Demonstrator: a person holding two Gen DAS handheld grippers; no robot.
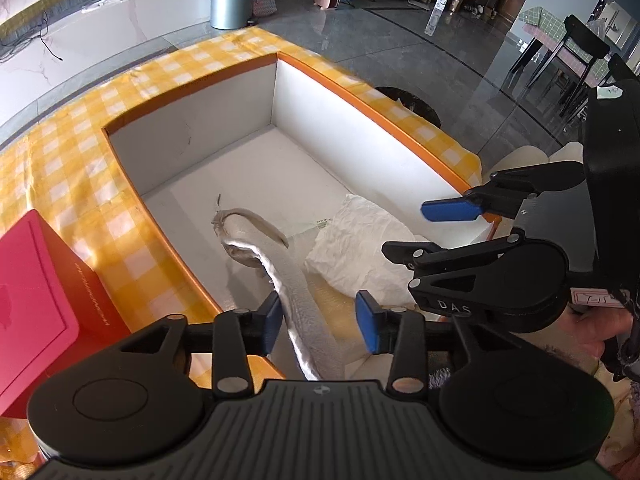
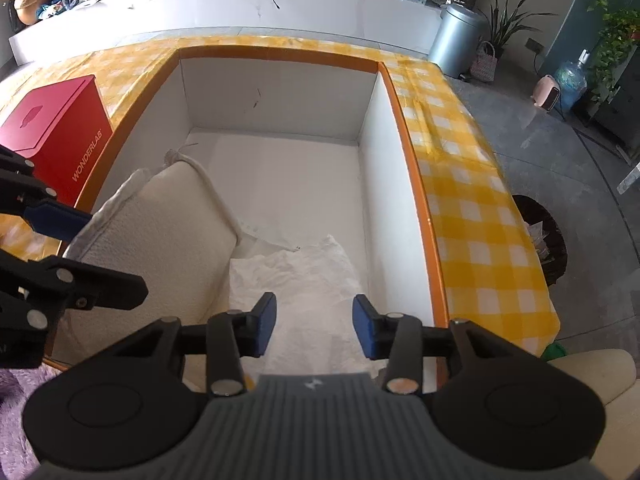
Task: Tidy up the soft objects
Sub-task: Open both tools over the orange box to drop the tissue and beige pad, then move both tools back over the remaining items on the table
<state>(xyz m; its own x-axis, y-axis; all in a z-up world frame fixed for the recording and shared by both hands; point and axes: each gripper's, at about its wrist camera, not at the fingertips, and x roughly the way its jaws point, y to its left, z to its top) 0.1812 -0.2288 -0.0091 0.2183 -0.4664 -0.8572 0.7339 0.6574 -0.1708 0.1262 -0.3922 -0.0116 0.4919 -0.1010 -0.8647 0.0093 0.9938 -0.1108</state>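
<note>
White orange-rimmed box (image 2: 276, 92) on yellow-checked counter (image 2: 472, 184), cream pillow (image 2: 168, 232) and crumpled white cloth (image 2: 304, 276) inside, left hand-held gripper (image 1: 320, 320) released astride pillow's edge, right hand-held gripper (image 2: 314, 326) released above cloth, red box (image 2: 60, 128) beside.

Black tongs (image 1: 322, 322) with blue pads (image 1: 270, 322), silver rivets, ribbed grey housing

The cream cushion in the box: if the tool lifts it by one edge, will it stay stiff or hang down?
The cream cushion would probably sag, since its cover looks soft and already bends against the orange-rimmed box. It looks puffy, so likely light for its size. Its textured fabric should not slip much.
</note>
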